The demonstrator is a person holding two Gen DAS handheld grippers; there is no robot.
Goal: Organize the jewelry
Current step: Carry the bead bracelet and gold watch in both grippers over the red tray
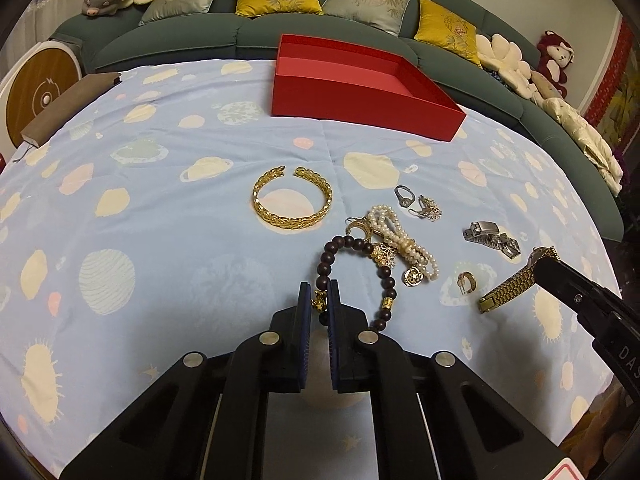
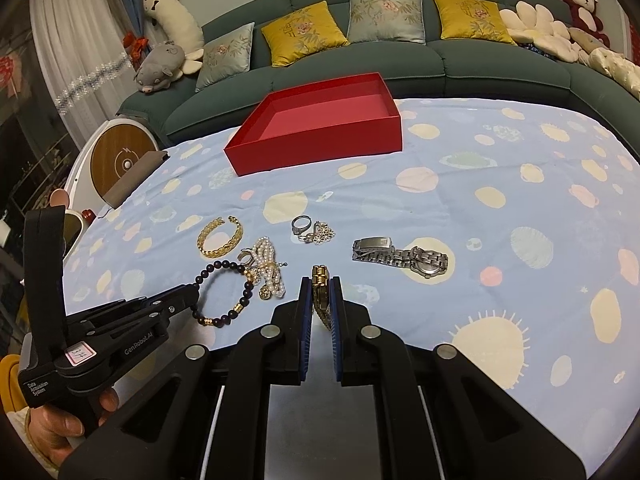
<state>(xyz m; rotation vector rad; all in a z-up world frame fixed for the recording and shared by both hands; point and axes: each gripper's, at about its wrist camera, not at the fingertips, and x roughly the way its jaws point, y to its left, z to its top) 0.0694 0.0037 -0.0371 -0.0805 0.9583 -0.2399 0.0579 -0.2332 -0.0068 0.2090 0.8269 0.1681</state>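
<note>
The dark bead bracelet (image 1: 352, 276) was clamped between the pads of the left gripper (image 1: 320, 300), its loop lying on the cloth (image 1: 160, 208) ahead. The gold watch (image 2: 322, 296) was pinched between the right gripper (image 2: 321, 300) fingers, near the silver watch (image 2: 400, 256), well short of the red box (image 2: 320, 140).

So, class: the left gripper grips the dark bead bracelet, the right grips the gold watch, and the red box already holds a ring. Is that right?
Not quite. The red box is empty in the right wrist view. The ring lies on the cloth. The left gripper does grip the dark bead bracelet, the right gripper the gold watch.
</note>
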